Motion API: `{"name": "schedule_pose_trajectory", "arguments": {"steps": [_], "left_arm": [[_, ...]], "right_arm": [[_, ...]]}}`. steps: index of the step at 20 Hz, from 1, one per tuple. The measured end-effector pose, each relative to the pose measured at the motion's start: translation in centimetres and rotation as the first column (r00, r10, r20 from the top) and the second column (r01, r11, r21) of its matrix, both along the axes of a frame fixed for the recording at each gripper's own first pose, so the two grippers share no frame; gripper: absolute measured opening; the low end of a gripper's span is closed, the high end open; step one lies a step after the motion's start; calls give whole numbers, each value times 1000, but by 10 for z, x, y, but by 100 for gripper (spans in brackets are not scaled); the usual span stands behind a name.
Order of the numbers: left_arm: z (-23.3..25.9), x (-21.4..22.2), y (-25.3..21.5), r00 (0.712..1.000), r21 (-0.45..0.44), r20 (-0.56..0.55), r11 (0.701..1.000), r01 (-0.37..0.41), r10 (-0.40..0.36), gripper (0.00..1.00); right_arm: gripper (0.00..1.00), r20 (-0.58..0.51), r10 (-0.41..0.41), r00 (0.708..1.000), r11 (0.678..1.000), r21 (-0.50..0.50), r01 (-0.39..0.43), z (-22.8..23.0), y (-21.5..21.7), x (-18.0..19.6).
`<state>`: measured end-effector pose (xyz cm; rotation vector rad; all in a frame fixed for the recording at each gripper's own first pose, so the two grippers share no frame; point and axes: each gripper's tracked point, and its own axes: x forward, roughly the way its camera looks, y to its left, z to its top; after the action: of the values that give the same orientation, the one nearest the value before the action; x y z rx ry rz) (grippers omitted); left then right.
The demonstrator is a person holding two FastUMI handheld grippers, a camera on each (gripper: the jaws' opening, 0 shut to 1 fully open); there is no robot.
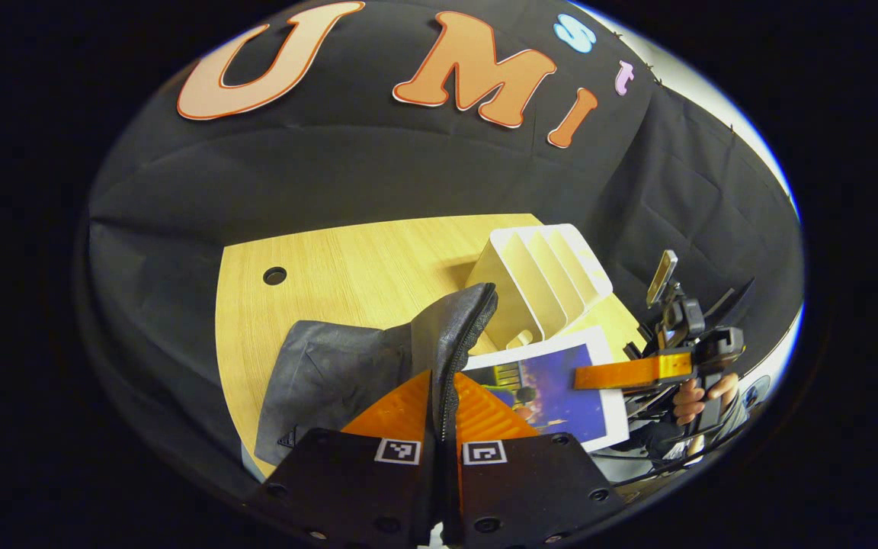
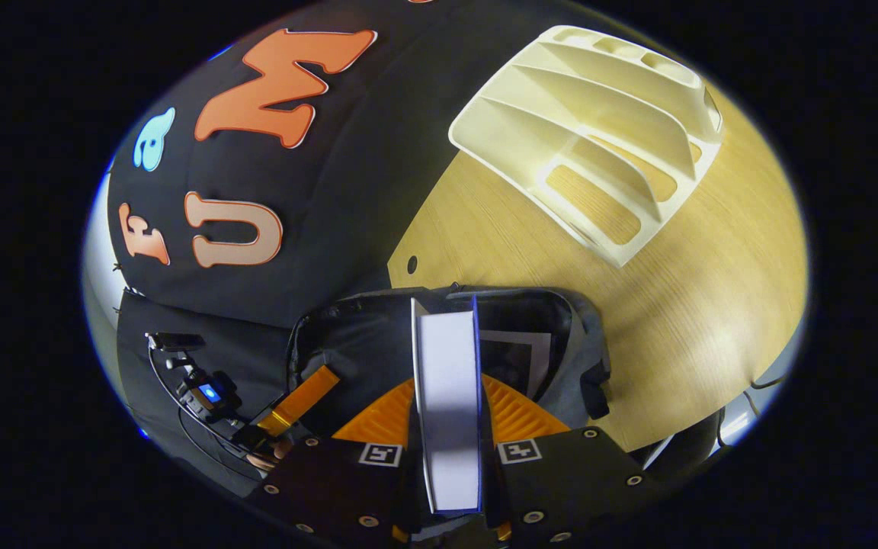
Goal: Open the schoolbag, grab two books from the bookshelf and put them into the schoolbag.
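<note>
The black schoolbag [image 1: 332,374] lies on the wooden table, and my left gripper [image 1: 443,381] is shut on its raised zipper rim. In the right gripper view the schoolbag [image 2: 568,335] gapes open, with a white-edged book [image 2: 519,347] partly visible inside. My right gripper [image 2: 447,389] is shut on a blue-covered book [image 2: 447,366], held edge-on over the bag's mouth. From the left gripper view that book [image 1: 561,393] shows its blue cover just right of the lifted rim, with the right gripper [image 1: 629,374] on its far edge. The left gripper [image 2: 302,400] holds the bag's left rim.
A white slotted bookshelf [image 1: 538,282] stands behind the bag; its slots [image 2: 599,152] look bare. The wooden table [image 1: 347,259] has a round cable hole [image 1: 274,275] at the back left. A hand [image 1: 702,396] holds the right gripper. Black cloth walls the booth.
</note>
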<state>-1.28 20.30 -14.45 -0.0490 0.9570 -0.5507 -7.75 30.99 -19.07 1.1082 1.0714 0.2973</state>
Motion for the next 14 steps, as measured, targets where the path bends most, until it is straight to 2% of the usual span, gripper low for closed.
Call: {"name": "schedule_pose_trajectory", "arguments": {"steps": [5, 14], "left_arm": [[6, 7, 1, 1000, -41, 2, 999, -22, 22, 6], [15, 8, -7, 1000, -102, 10, 995, -4, 5, 6]], "right_arm": [[30, 14, -15, 1000, 998, 59, 14, -21, 39, 10], [30, 37, -50, 998, 992, 114, 45, -44, 88, 26]]}}
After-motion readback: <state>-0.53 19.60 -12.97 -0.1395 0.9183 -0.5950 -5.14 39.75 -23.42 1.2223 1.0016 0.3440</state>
